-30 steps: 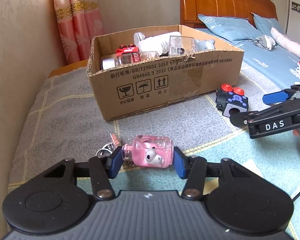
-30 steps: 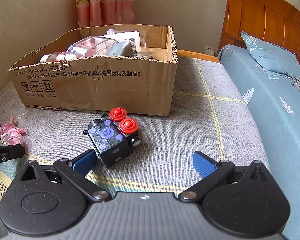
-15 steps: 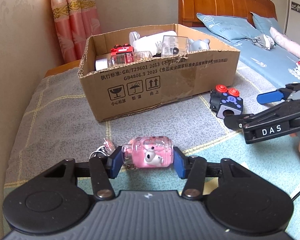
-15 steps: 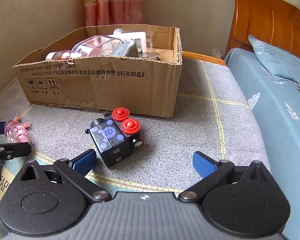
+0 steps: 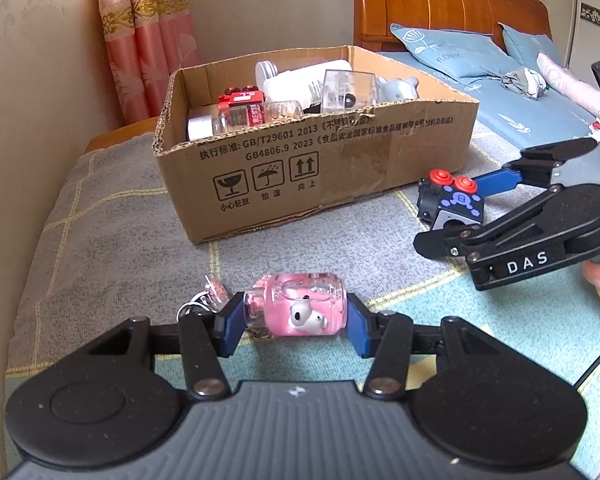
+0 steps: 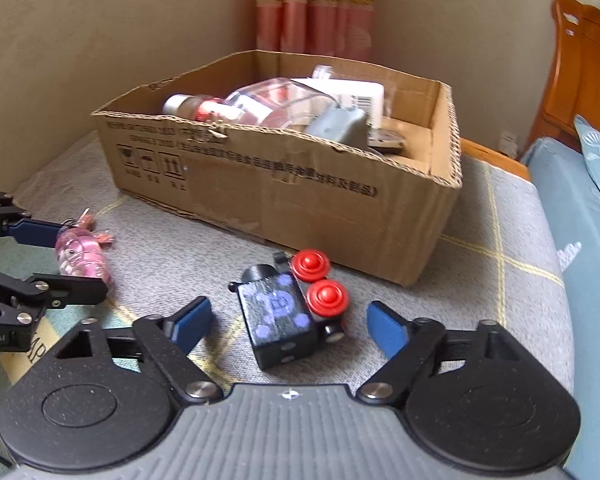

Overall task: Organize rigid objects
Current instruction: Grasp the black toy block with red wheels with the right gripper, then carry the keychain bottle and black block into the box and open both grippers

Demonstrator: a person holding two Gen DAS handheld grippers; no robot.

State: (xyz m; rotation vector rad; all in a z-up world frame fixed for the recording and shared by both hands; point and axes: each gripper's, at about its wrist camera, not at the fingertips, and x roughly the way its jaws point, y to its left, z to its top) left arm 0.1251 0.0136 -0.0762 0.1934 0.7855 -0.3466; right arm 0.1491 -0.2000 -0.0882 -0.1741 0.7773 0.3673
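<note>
My left gripper [image 5: 296, 322] is shut on a pink transparent bottle-shaped keychain [image 5: 300, 308], held lying sideways just above the bedspread; it also shows in the right wrist view [image 6: 82, 256]. My right gripper [image 6: 288, 326] is open, its blue pads either side of a black toy block with purple dots and two red knobs [image 6: 280, 316], which lies on the spread; the block also shows in the left wrist view [image 5: 452, 204]. An open cardboard box [image 5: 312, 168] holding several bottles and toys stands behind both.
The box [image 6: 300, 200] sits near the wall corner and a pink curtain [image 5: 148, 40]. A wooden headboard [image 5: 440, 0] and blue pillows [image 5: 448, 52] lie to the right. The right gripper body [image 5: 532, 240] is at the right of the left wrist view.
My left gripper has lifted the pink keychain slightly and moved towards the box. My right gripper has moved forward so its open pads now straddle the black toy block.
</note>
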